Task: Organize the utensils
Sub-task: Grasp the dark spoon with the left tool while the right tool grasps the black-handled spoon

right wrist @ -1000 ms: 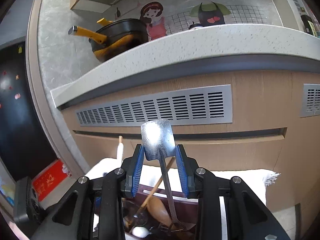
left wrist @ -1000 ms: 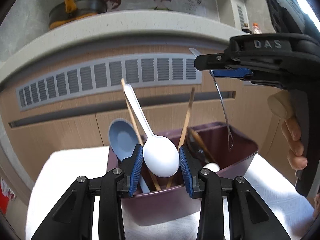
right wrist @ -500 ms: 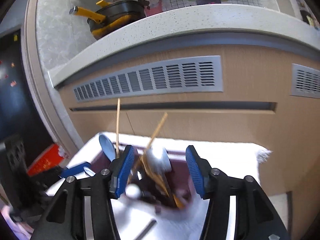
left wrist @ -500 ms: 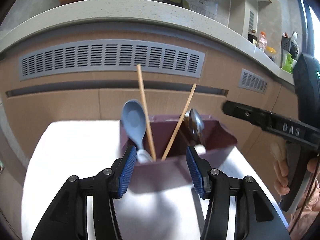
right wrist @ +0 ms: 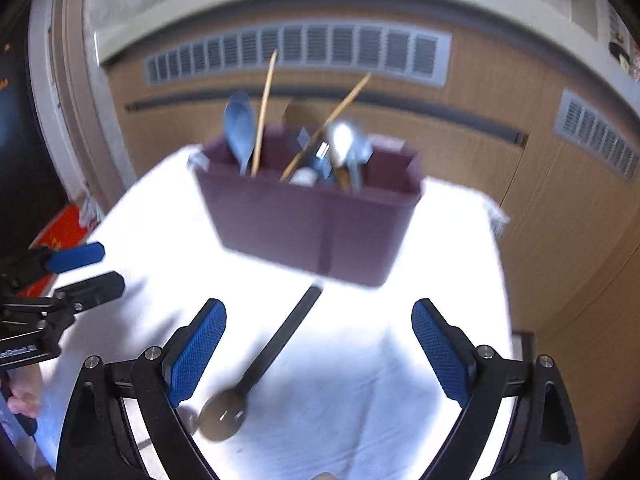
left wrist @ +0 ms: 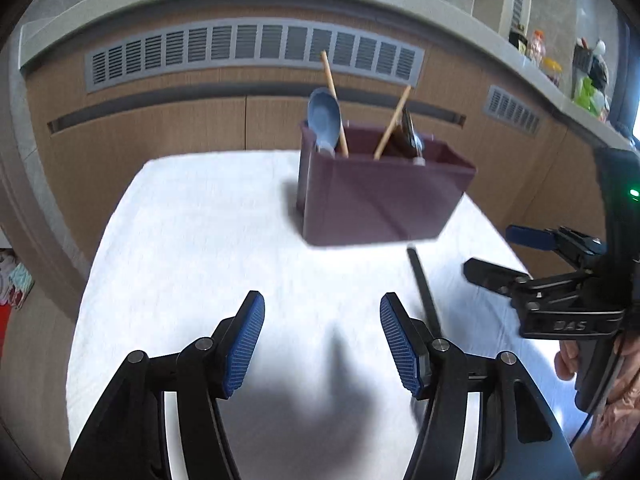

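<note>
Inside maroon caddy (right wrist: 312, 220), blue spoon (right wrist: 239, 132), chopsticks (right wrist: 264, 112)

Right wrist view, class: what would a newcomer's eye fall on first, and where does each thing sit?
First, the maroon utensil caddy at the far side of the white cloth, bristling with a blue spoon, wooden chopsticks and a shiny metal utensil. Next, the black long-handled spoon lying alone on the cloth in front of it, between the open right gripper fingers.
</note>
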### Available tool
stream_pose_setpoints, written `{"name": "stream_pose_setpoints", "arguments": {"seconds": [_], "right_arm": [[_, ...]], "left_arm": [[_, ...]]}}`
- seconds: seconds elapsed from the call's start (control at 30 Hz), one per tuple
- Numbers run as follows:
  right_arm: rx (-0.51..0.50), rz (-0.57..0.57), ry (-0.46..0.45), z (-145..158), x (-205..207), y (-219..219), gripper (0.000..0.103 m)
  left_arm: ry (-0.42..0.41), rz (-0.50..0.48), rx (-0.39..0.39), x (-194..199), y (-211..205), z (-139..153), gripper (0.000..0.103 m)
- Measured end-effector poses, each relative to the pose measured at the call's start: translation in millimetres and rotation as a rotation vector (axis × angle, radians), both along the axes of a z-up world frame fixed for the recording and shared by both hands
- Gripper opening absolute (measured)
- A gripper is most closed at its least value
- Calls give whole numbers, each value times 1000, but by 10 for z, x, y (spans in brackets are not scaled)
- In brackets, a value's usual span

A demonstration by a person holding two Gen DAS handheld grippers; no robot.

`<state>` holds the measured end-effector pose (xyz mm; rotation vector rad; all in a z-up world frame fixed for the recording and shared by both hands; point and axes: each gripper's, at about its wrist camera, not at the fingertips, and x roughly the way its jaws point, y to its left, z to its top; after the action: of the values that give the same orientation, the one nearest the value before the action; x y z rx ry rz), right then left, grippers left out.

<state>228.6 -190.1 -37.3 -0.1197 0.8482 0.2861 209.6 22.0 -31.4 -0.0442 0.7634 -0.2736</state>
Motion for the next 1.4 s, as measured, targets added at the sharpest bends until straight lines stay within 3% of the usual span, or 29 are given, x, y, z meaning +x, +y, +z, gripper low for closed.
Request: {"name": "stream_pose_setpoints", "arguments": {"seconds": [0.07, 0.13, 0.2, 0.3, 0.33, 0.77, 0.9, 0.97, 1.03, 1.07, 1.2, 1.3, 1.4], "right_arm": [[-2, 3, 45, -129, -5, 104, 90], [-3, 15, 86, -237, 3, 194, 69], [-9, 21, 138, -361, 41, 280, 58], [-49, 25, 169, -492, 50, 338, 55], [-62, 25, 168, -513, 38, 333, 49], [-88, -25, 149, -511, -376, -358, 49], [-36, -20, 155, -520, -480, -507, 56], [-21, -14, 154, -528, -531, -489, 66], [-5, -8, 160, -561, -555, -436, 82], [-5, -8, 158, -566, -575, -424, 83], [-11, 4, 156, -587, -594, -372, 92], [20, 21, 178, -603, -584, -366, 103], [12, 20, 185, -613, -564, -353, 103]], "left_arm": [[16, -11, 18, -76, 11, -59, 61], [35, -25, 31, -137, 16, -110, 61], [62, -45, 38, -199, 18, -161, 61], [111, -99, 43, -265, -43, -231, 61], [133, -130, 45, -292, -82, -257, 61], [221, -372, 61, -419, -692, -391, 61], [237, -341, 129, -363, -823, -498, 58], [220, -321, 143, -345, -853, -494, 53], [203, -297, 149, -323, -852, -486, 34], [194, -287, 156, -302, -841, -489, 30], [157, -240, 171, -252, -713, -486, 29], [148, -181, 129, -168, -513, -416, 29], [115, -118, 84, -89, -325, -298, 29]]}}
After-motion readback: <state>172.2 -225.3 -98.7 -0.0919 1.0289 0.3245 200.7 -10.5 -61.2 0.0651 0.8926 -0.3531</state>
